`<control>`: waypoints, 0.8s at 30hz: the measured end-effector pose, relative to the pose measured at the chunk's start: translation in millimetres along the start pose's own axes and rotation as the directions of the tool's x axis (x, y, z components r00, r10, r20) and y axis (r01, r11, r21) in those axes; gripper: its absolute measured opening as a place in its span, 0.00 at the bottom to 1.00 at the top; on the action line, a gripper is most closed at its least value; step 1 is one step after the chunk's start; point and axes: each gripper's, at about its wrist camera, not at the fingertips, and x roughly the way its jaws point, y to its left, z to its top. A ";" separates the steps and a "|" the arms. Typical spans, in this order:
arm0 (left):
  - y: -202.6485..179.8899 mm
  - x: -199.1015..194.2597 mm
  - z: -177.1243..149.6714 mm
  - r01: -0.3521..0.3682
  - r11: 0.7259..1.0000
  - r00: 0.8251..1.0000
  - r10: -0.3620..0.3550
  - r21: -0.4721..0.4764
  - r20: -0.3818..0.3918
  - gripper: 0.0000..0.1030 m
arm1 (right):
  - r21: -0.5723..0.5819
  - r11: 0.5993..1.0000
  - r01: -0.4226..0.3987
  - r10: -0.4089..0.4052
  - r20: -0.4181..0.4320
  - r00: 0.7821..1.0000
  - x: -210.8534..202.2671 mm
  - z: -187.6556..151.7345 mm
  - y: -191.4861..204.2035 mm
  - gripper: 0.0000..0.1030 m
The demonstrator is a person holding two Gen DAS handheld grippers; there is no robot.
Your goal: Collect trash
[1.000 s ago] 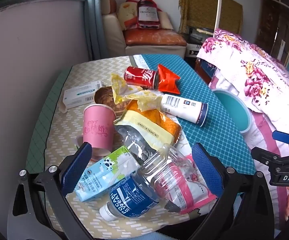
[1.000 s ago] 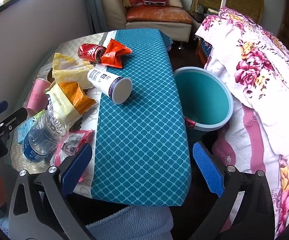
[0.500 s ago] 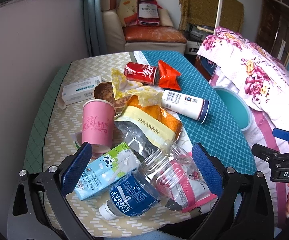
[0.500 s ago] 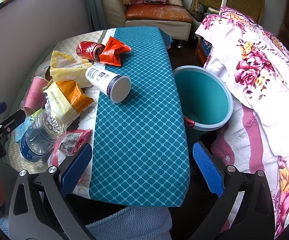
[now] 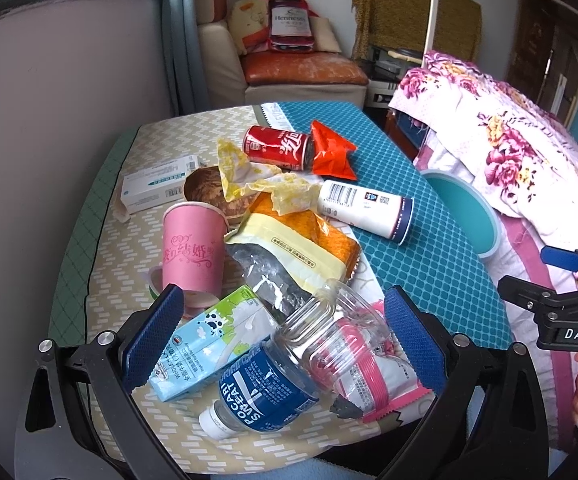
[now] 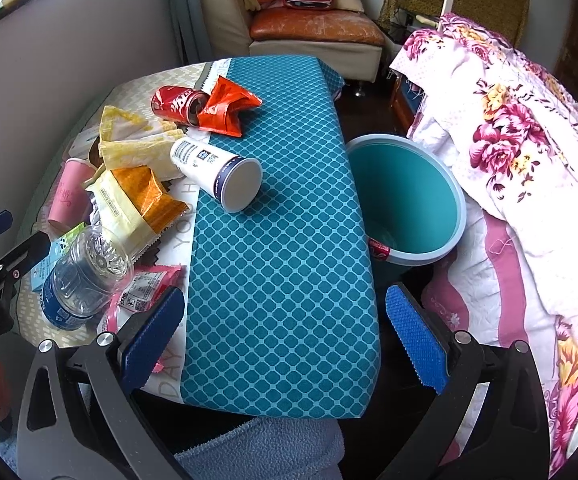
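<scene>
Our left gripper (image 5: 281,340) hangs with jaws apart above the Pocari Sweat bottle (image 5: 285,368), which lies on its side at the worktop's (image 6: 281,280) near edge atop a pink wrapper (image 5: 373,380). We should pinch the ribbed body squarely, since it may crush or roll. Our right gripper (image 6: 285,336), also apart, waits empty beside the teal bin (image 6: 409,196).

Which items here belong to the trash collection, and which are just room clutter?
Job: Pocari Sweat bottle, milk carton, pink paper cup, Coca-Cola can, white cup, teal bin.

Clutter: floral quilt, Hennessy bag, sofa.
</scene>
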 end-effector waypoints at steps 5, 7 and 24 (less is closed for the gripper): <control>-1.1 -1.8 1.1 0.005 1.000 1.000 -0.005 0.010 0.000 0.97 | -0.007 1.000 0.005 -0.005 0.000 1.000 -1.0 3.2 3.2 0.94; -0.9 -1.7 1.2 0.006 1.000 1.000 -0.006 0.009 -0.001 0.97 | -0.011 1.000 0.006 -0.006 0.000 1.000 -2.0 4.5 4.0 0.94; 3.2 1.0 -0.3 0.041 0.999 0.999 -0.040 0.010 -0.032 0.97 | -0.025 1.000 0.010 -0.010 -0.014 1.000 -4.3 11.9 10.0 0.94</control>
